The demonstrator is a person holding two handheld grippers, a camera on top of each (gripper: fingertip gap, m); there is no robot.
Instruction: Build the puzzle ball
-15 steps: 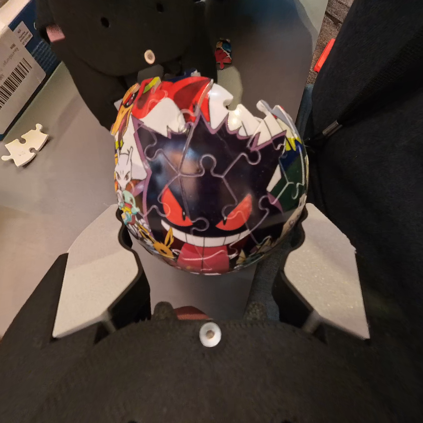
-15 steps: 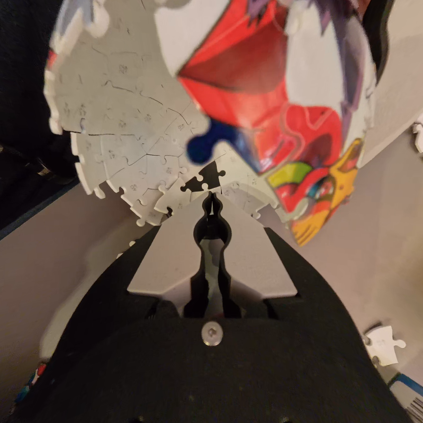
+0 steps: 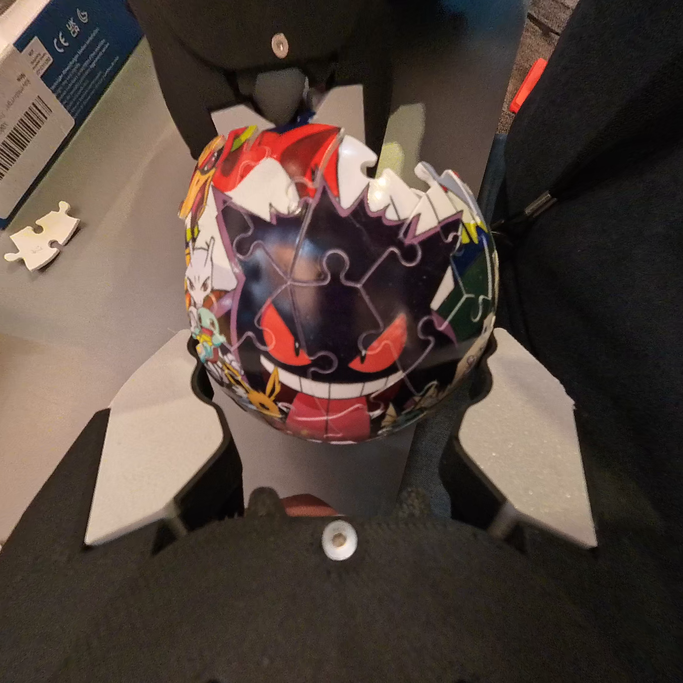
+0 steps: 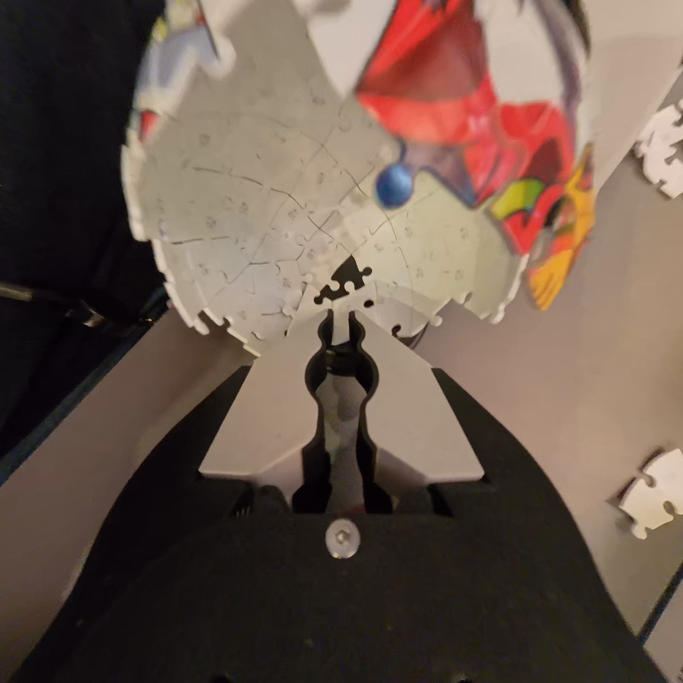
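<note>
Since the earlier frame the right gripper (image 3: 295, 107) has drawn nearer to the far rim of the puzzle ball (image 3: 340, 288), and the loose coloured piece that showed on the desk beyond it is no longer in sight; the ball's seat in the left gripper (image 3: 342, 354) is unchanged. Item: puzzle ball, partly built, an open shell with a jagged upper edge, printed with cartoon figures, a dark grinning face foremost. Position: held above the grey desk (image 3: 92, 314), cradled between the left gripper's jaws, which stand spread wide with a pale fingertip (image 3: 177, 354) touching each lower flank; the ball's widest part lies just beyond those tips. Item: right gripper, seen in its own view (image 4: 342, 318); jaws pressed nearly together, pinching a thin white puzzle piece (image 4: 340, 334) edge-on at the tips. Position: tips just at the near rim of the shell, directly below a small piece-shaped gap (image 4: 345, 282) in the white inner surface (image 4: 240, 192); whether the held piece touches the rim cannot be told, the view being blurred. Item: blue knob (image 4: 393, 186) on the edge of the coloured section, inside the opening. Sundries: two joined white pieces (image 3: 40, 236) face down on the desk at left; a blue and white carton (image 3: 48, 85) behind them; further white pieces (image 4: 654, 495) at the right of the right wrist view; a dark garment (image 3: 598, 258) beside the ball.
</note>
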